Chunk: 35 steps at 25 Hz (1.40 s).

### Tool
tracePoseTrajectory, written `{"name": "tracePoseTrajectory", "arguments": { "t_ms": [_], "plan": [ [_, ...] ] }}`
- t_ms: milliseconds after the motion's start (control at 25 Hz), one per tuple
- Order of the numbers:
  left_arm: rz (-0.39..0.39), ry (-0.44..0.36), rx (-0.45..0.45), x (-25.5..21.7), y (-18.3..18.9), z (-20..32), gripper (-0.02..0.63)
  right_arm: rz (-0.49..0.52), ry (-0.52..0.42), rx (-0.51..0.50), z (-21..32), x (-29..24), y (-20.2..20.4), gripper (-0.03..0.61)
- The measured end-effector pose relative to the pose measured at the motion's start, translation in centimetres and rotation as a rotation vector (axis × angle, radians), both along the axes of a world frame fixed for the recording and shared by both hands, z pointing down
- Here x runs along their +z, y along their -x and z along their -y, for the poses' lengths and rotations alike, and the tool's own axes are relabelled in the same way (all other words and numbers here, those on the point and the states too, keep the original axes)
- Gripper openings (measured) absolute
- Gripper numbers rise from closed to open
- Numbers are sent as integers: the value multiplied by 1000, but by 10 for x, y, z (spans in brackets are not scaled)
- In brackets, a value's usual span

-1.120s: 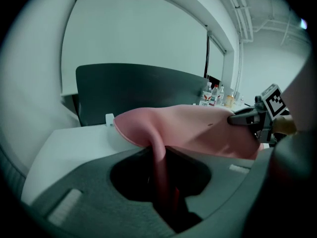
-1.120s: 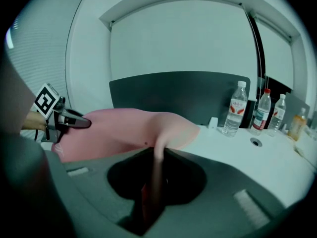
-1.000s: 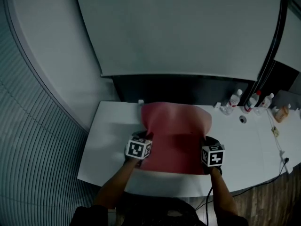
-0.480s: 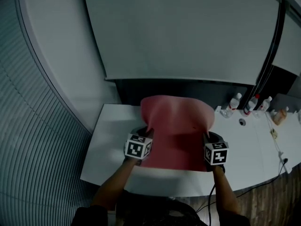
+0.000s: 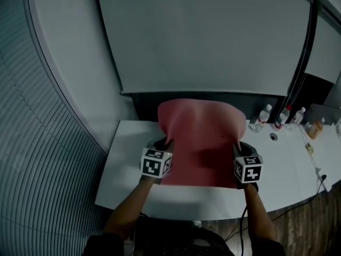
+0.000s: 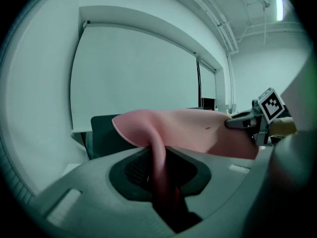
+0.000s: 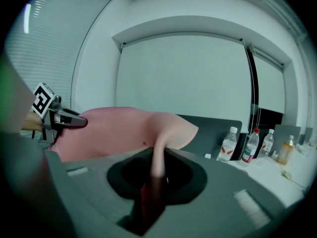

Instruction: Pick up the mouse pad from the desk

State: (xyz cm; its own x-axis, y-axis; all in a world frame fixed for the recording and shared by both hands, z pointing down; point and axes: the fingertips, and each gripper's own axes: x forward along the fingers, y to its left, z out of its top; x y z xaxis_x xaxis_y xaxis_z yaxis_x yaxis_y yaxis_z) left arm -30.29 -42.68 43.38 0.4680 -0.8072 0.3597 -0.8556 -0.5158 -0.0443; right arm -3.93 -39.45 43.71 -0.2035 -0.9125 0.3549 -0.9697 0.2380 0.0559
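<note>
The pink mouse pad [image 5: 200,143] hangs between my two grippers, up off the white desk [image 5: 128,159], over its middle. It sags a little in the centre, and its far edge stands in front of the dark panel [image 5: 146,101] behind the desk. A shadow lies on the desk just under the pad's near edge.

My left gripper [image 5: 168,143] holds the pad at its 9 o'clock edge. In the left gripper view the pad's rim runs straight down between the jaws, which pinch it with only the pad's thickness between them. My right gripper [image 5: 235,148] holds the 3 o'clock edge in the same way: in the right gripper view the jaws are closed on a fold of the pad that rises out of them and curls forward. Each gripper's marker cube faces up toward my head, and my forearms reach in from 6 o'clock. A cable [image 5: 243,225] trails down from the right gripper.

At about 2 o'clock from the pad, three clear bottles [image 5: 264,115] stand in a short row on the desk near its far edge, with a smaller orange-tinted bottle [image 5: 318,128] further out at 3 o'clock. A broad pale blind [image 5: 213,36] fills the wall at 12 o'clock. A ribbed wall [image 5: 32,169] curves round at 9 o'clock, and wooden floor [image 5: 314,217] shows at 4 o'clock.
</note>
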Motion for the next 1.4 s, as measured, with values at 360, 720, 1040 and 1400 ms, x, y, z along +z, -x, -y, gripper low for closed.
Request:
{"name": "tracePoseTrajectory", "arguments": {
  "t_ms": [360,720,1040,1400],
  "plan": [
    [-17,-88,-2,-40,5,-11,78,-25,-98,22,-9,-37,4,66],
    [-55,-178,11,-84,9,-24,78,-47,-188,56,-23,-78,11,66],
    [-83,-235,-9,-117,0,-37,78,-55,-266,59,-39,-115,2,66],
    [-95,-293,-23,-142,-26,-48,78,-85,-339,58,-49,-140,-23,66]
  ]
}}
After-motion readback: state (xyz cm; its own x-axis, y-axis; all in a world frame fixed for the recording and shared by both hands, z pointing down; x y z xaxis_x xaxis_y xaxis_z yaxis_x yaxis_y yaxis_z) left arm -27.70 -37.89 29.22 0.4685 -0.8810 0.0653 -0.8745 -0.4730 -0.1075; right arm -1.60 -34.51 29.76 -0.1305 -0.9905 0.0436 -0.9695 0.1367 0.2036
